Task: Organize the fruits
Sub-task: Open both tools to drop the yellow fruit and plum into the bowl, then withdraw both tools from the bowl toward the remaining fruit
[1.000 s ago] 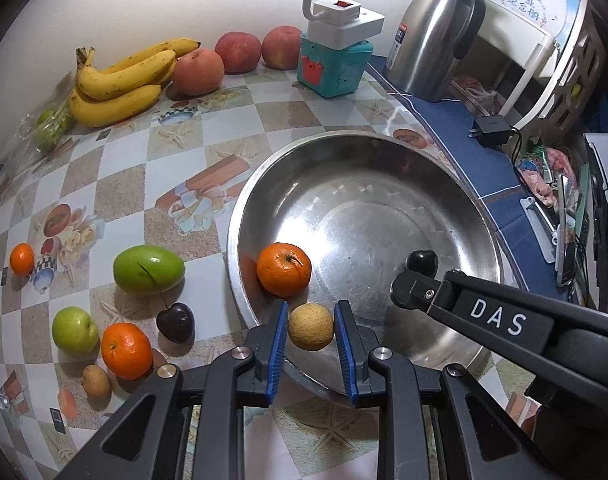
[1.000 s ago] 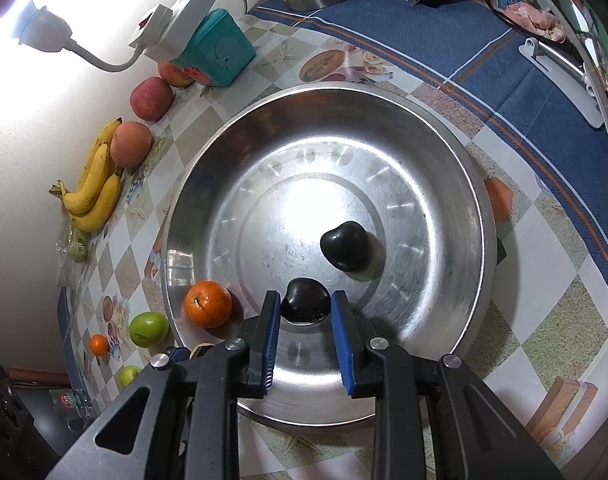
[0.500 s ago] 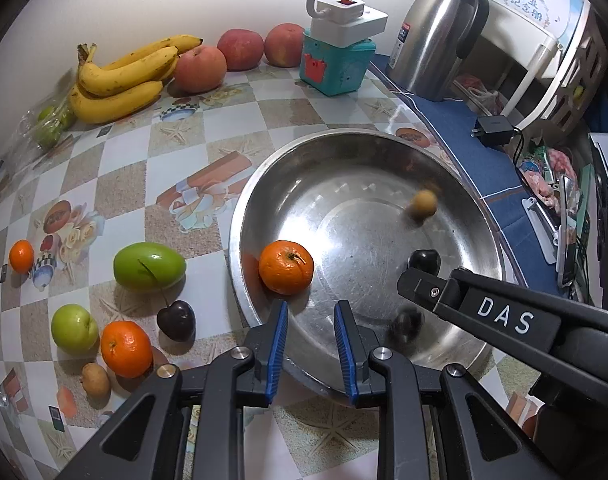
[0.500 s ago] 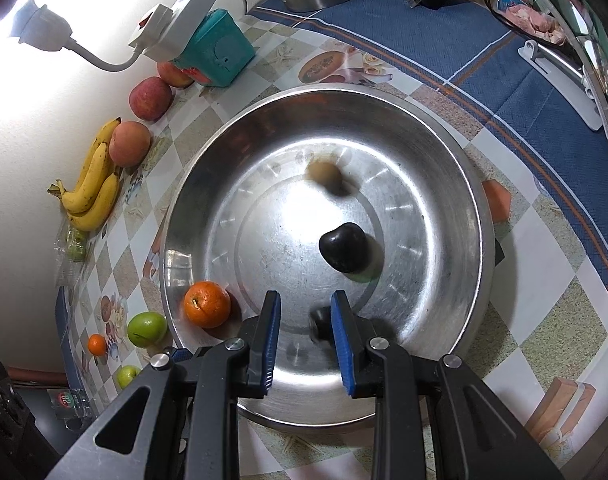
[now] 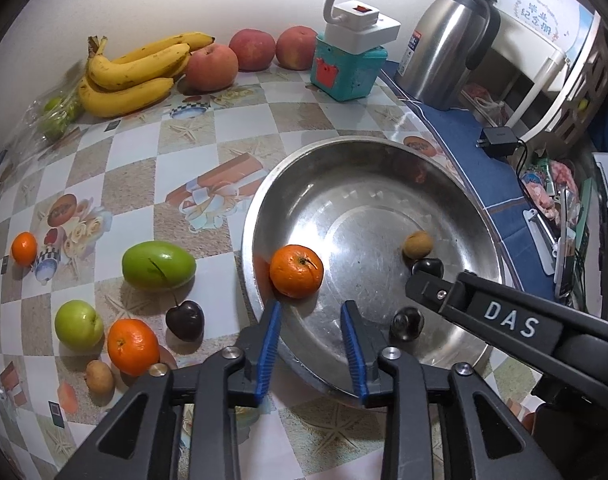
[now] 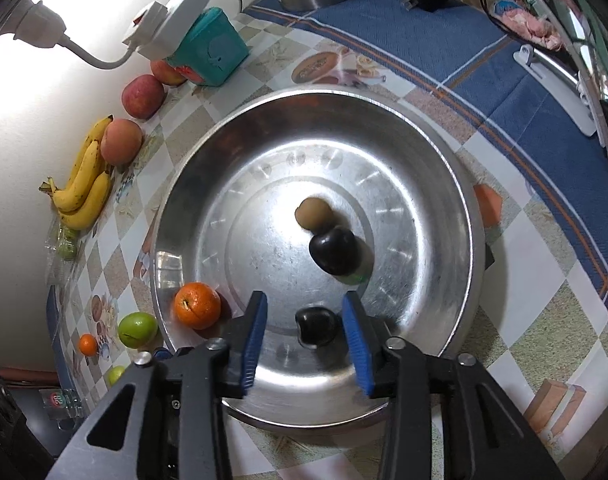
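A steel basin (image 5: 484, 216) (image 6: 460, 216) holds an orange (image 5: 296, 271) (image 6: 197, 305), a small tan fruit (image 5: 417, 244) (image 6: 313, 213) and two dark cherries (image 5: 407, 323) (image 6: 334, 255). My left gripper (image 5: 310, 312) hangs over the basin's near rim; its jaws are opening with nothing between them. My right gripper (image 6: 304, 306) is over the basin too, jaws opening, with a dark cherry (image 6: 316, 327) lying loose on the basin floor below, untouched by the pads. The right gripper's black arm (image 5: 504, 320) crosses the left wrist view.
On the checked tablecloth left of the basin lie a green mango (image 5: 158, 265), a green apple (image 5: 79, 325), an orange (image 5: 132, 346), a cherry (image 5: 185, 319), a small tan fruit (image 5: 99, 377) and a tiny orange (image 5: 24, 248). Bananas (image 5: 135, 68), peaches (image 5: 251, 49), a teal box (image 5: 346, 72) and a kettle (image 5: 448, 40) line the back.
Both grippers let go: the tan fruit dropped from the left and rolled across the basin; the dark cherry dropped from the right onto the basin floor. Both pairs of jaws stand wider now.
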Demonstrator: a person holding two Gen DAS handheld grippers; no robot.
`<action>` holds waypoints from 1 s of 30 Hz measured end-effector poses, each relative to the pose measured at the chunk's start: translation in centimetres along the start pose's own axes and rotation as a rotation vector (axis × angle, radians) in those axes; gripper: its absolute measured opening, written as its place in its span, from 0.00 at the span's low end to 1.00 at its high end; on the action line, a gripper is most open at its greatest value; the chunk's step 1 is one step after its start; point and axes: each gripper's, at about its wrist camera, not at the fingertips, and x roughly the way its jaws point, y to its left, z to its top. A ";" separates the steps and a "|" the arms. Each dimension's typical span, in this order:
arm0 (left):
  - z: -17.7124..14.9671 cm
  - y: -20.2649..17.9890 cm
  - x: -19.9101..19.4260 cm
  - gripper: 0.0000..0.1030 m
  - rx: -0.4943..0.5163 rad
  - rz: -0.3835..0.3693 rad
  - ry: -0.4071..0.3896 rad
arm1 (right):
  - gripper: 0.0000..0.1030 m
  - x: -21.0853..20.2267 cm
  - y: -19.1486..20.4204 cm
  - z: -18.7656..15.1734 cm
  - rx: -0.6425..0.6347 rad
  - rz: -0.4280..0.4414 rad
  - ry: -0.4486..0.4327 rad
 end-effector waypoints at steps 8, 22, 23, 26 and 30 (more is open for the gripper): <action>0.7 2.4 -1.1 0.45 -0.090 0.001 -0.023 | 0.40 -1.4 0.2 0.2 -0.006 0.007 -0.056; 0.6 10.9 -3.2 0.58 -0.389 0.130 -0.062 | 0.39 -1.2 0.9 0.1 -0.037 0.002 -0.053; 0.5 11.3 -3.3 0.58 -0.402 0.138 -0.064 | 0.39 -1.2 1.0 0.0 -0.042 0.001 -0.053; 0.4 12.4 -3.6 0.58 -0.433 0.155 -0.068 | 0.39 -1.2 1.4 -0.1 -0.059 -0.002 -0.055; 0.3 12.8 -3.7 0.58 -0.453 0.156 -0.070 | 0.39 -1.2 1.9 -0.2 -0.076 0.000 -0.057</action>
